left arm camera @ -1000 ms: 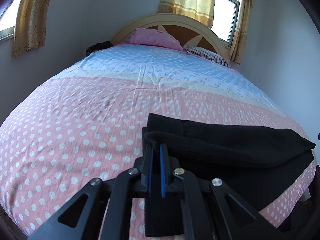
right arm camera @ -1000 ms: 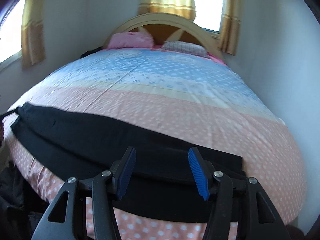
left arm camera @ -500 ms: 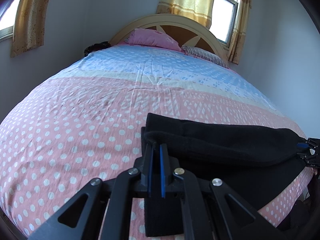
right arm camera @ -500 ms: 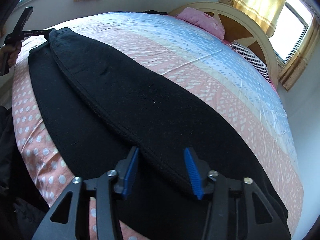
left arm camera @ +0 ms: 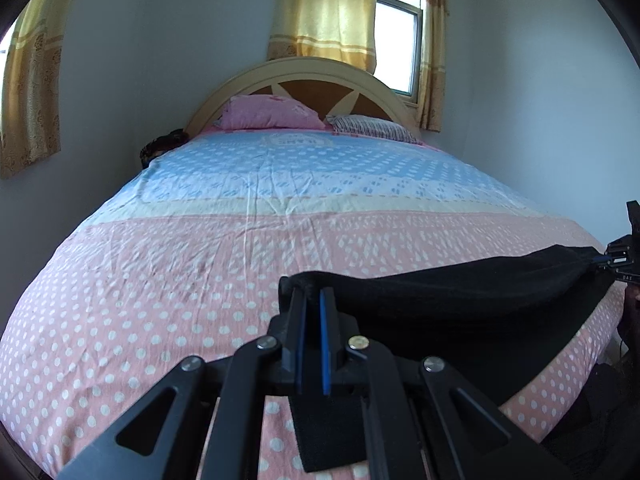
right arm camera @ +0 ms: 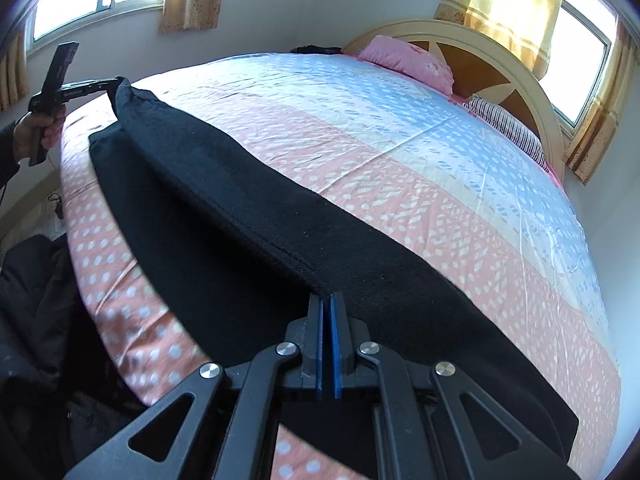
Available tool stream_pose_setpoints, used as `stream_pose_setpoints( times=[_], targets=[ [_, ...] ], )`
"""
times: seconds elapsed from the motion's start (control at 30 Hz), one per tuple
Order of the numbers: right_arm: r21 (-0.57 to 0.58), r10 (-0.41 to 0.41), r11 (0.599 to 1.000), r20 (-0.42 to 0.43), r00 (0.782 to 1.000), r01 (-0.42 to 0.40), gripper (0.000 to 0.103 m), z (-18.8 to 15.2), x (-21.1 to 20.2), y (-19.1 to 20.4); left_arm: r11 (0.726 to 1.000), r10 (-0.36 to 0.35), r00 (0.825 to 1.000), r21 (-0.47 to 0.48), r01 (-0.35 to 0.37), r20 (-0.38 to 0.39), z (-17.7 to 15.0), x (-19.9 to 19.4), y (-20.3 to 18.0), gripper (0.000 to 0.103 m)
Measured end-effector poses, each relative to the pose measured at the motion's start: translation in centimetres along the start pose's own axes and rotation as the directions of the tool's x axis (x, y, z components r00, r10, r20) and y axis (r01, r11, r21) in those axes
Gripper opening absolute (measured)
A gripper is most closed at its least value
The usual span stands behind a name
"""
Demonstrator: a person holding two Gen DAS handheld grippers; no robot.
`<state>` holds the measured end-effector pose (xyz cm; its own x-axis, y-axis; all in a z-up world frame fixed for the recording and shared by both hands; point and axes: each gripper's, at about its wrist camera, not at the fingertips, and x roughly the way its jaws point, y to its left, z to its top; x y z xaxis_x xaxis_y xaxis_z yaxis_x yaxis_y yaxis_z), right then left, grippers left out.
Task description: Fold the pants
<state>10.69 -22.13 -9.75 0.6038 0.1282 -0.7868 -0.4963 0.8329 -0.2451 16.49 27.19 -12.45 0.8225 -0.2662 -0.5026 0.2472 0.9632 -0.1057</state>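
Long black pants [left arm camera: 460,292] lie across the near edge of the bed, one layer folded over the other. My left gripper [left arm camera: 313,294] is shut on the upper layer's left end and holds it slightly off the bedspread. The right wrist view shows the same pants [right arm camera: 240,200] running away to the left gripper [right arm camera: 114,82], held by a hand [right arm camera: 38,130]. My right gripper [right arm camera: 326,298] is closing its jaws on the raised folded edge at the pants' other end, and the blue pads pinch the fabric. From the left wrist camera the right gripper [left arm camera: 608,258] sits at the far right.
The bed has a pink, cream and blue dotted bedspread [left arm camera: 180,280]. A pink pillow [left arm camera: 272,114] and a striped pillow [left arm camera: 372,126] lie by the arched headboard [left arm camera: 304,70]. A dark pile of clothing [right arm camera: 36,300] lies beside the bed. Walls and curtained windows surround the bed.
The right gripper swung over and down to the pants and its jaws went from wide apart to pinched on the folded edge. The left gripper lifted its end of the pants a little.
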Motion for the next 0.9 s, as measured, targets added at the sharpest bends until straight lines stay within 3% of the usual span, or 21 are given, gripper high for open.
stream_pose_setpoints(
  times=[0.17, 0.4, 0.5, 0.57, 0.67, 0.8, 0.9],
  targets=[
    [-0.045, 0.007, 0.999, -0.087, 0.996, -0.011, 0.003, -2.6, 2.1, 2.0, 0.998, -0.009, 0.997, 0.054, 0.013, -0.072, -3.4, 0.2, -0.1, 0.007],
    [-0.012, 0.029, 0.999, -0.053, 0.998, -0.030, 0.003, -2.3, 1.4, 1.2, 0.997, -0.002, 0.996, 0.073, 0.009, -0.091, -5.2, -0.4, -0.3, 0.007],
    [-0.022, 0.041, 0.999, -0.083, 0.996, -0.043, 0.003, -2.8, 1.9, 1.5, 0.997, 0.003, 0.996, 0.075, 0.004, -0.091, -5.3, -0.4, -0.2, 0.009],
    [-0.043, 0.013, 0.999, -0.095, 0.995, -0.017, 0.003, -3.3, 2.7, 1.9, 0.997, 0.033, 0.994, 0.068, -0.026, -0.102, -5.7, -0.1, 0.2, 0.015],
    [-0.008, 0.043, 0.999, -0.090, 0.995, -0.044, 0.006, -3.4, 2.2, 1.5, 0.998, 0.046, 0.992, 0.056, -0.039, -0.119, -6.4, -0.7, 1.1, 0.018],
    [-0.005, 0.057, 0.998, -0.080, 0.995, -0.057, 0.006, -3.4, 1.2, 1.0, 0.991, 0.115, 0.983, 0.079, -0.104, -0.142, -7.2, -2.5, 2.7, 0.023],
    [-0.010, 0.057, 0.998, -0.056, 0.997, -0.057, 0.006, -3.1, 0.6, 1.0, 0.985, 0.174, 0.976, 0.012, -0.174, -0.134, -7.2, -3.9, 5.0, 0.023]
  ],
)
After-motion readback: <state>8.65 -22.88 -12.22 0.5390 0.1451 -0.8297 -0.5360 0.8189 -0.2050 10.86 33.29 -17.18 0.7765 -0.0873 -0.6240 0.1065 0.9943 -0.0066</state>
